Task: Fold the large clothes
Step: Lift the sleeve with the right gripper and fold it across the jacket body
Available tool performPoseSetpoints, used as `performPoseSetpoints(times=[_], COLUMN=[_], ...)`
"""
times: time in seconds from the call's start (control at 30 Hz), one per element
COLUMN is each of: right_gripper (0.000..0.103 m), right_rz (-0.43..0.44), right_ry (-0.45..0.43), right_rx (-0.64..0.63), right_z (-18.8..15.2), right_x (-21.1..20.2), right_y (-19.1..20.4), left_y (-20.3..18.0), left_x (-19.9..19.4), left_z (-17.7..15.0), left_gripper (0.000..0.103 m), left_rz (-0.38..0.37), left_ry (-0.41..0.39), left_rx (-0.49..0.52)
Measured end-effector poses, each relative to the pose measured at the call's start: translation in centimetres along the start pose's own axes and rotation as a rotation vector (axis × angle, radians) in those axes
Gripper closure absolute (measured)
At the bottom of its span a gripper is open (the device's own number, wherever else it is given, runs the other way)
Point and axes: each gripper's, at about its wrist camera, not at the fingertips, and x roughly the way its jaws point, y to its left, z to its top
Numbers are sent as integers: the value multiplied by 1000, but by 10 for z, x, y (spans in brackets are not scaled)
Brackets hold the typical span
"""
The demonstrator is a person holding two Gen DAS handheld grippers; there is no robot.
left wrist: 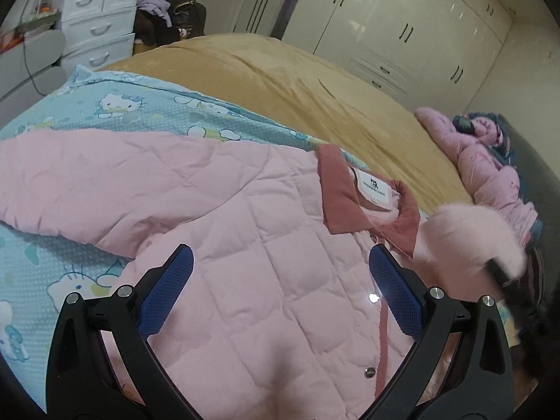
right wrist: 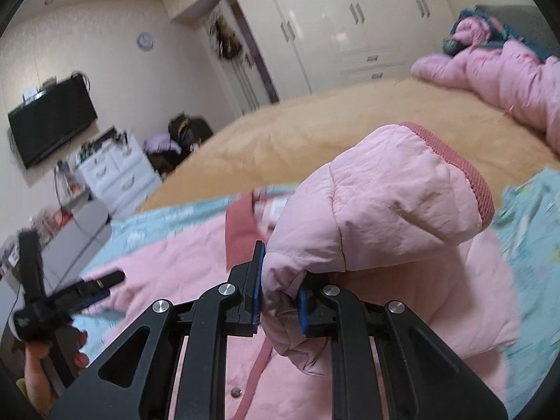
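Note:
A pink quilted jacket (left wrist: pixel 266 252) with a dusty-red collar (left wrist: pixel 341 192) lies front up on a blue cartoon-print sheet (left wrist: pixel 147 112) on the bed. My left gripper (left wrist: pixel 280 273) is open and empty, hovering just above the jacket's chest. My right gripper (right wrist: pixel 280 280) is shut on the jacket's sleeve (right wrist: pixel 378 203), holding its red-ribbed cuff (right wrist: pixel 469 175) up above the jacket body (right wrist: pixel 182 273). The raised sleeve shows blurred in the left wrist view (left wrist: pixel 472 234). The left gripper shows in the right wrist view (right wrist: pixel 94 287).
A tan blanket (left wrist: pixel 280 80) covers the far bed. Another pink padded garment (left wrist: pixel 490 161) lies at the bed's right edge. White wardrobes (left wrist: pixel 402 17), a white drawer unit (left wrist: pixel 98 21) and a wall TV (right wrist: pixel 49 119) stand beyond.

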Motion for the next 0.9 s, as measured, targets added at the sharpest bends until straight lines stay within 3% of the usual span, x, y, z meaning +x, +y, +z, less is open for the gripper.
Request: performPoseSetpoints(times=[0.17, 0.3, 0.43, 0.53, 0.6, 0.63, 0.67, 0.8, 0.9], right_gripper=[88, 80, 62, 32, 33, 46, 73, 78, 79], right_rz=[27, 62, 98, 88, 55, 48, 51, 76, 85], right_ry=[93, 159, 201, 145, 71, 45, 17, 2, 41], right_rx=[9, 29, 156, 260, 289, 293, 295, 199, -28], right_z=[-28, -40, -51, -54, -54, -53, -51, -45, -50], right_x=[34, 41, 33, 10, -3, -7, -11, -12, -3], right_y=[17, 18, 1, -8, -7, -8, -7, 8, 54], left_y=[15, 24, 30, 32, 32, 31, 30, 33, 39], left_x=[15, 25, 32, 38, 38, 38, 37, 29, 22], left_z=[0, -2, -6, -10, -12, -12, -13, -11, -6], left_gripper=[9, 9, 9, 9, 9, 9, 9, 9, 9], left_rz=[-36, -147, -233, -323, -360, -368, -373, -428, -484], left_ry=[30, 78, 115, 147, 156, 157, 157, 143, 112], left_rx=[-28, -61, -87, -135, -156, -158, -158, -178, -196])
